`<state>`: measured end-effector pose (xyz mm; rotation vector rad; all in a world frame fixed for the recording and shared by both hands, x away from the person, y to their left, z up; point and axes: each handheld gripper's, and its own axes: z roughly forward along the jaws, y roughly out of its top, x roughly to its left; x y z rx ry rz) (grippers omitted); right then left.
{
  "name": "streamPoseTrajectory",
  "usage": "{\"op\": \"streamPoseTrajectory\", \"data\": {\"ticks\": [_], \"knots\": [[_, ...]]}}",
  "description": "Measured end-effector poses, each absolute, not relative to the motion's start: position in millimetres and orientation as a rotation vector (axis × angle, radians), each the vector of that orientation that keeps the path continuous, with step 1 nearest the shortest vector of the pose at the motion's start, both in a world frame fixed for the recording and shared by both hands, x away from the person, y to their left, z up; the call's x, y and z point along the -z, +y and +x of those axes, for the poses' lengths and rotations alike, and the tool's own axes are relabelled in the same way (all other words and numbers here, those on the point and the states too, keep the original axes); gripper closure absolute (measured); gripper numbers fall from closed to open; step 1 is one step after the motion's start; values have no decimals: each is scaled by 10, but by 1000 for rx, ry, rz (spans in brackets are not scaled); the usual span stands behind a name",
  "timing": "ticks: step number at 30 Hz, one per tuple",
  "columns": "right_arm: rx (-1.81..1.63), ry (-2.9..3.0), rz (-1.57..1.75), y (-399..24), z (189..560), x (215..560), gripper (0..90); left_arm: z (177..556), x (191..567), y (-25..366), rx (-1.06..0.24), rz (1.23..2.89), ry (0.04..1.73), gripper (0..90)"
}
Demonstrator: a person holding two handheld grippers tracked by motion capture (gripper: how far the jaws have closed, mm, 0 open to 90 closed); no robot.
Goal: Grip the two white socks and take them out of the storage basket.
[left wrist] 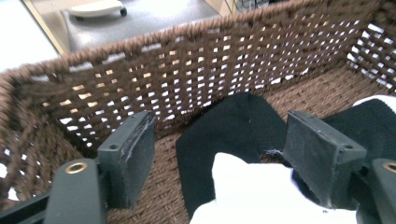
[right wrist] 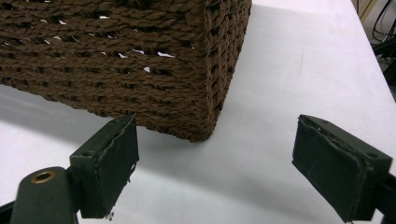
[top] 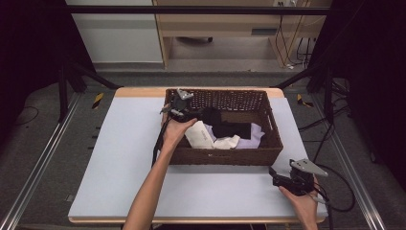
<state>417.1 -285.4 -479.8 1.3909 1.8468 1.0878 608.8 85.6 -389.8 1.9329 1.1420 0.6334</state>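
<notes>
Left gripper (left wrist: 219, 163) inside brown woven wicker basket (top: 225, 155), jaws wide astride black cloth (left wrist: 233, 126) and white cloth (left wrist: 247, 186) — risk of pinching both layers. Right gripper (right wrist: 215, 163) wide, empty, idle near basket corner — no bracing if basket drags.

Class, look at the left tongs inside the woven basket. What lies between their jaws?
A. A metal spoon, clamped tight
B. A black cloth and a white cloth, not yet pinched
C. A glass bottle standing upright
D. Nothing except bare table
B: in the left gripper view the left tongs stand apart inside the basket, with the black cloth and the white cloth between the jaws, pads not pressing on either.
</notes>
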Motion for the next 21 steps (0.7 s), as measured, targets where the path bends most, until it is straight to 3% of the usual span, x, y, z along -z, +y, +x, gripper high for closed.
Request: {"op": "streamPoseTrajectory", "data": {"ticks": [21], "knots": [[-1078,1860,1387,-2851,4183,4818,144,6172,4138,855,-523,2073,1101,362]]}}
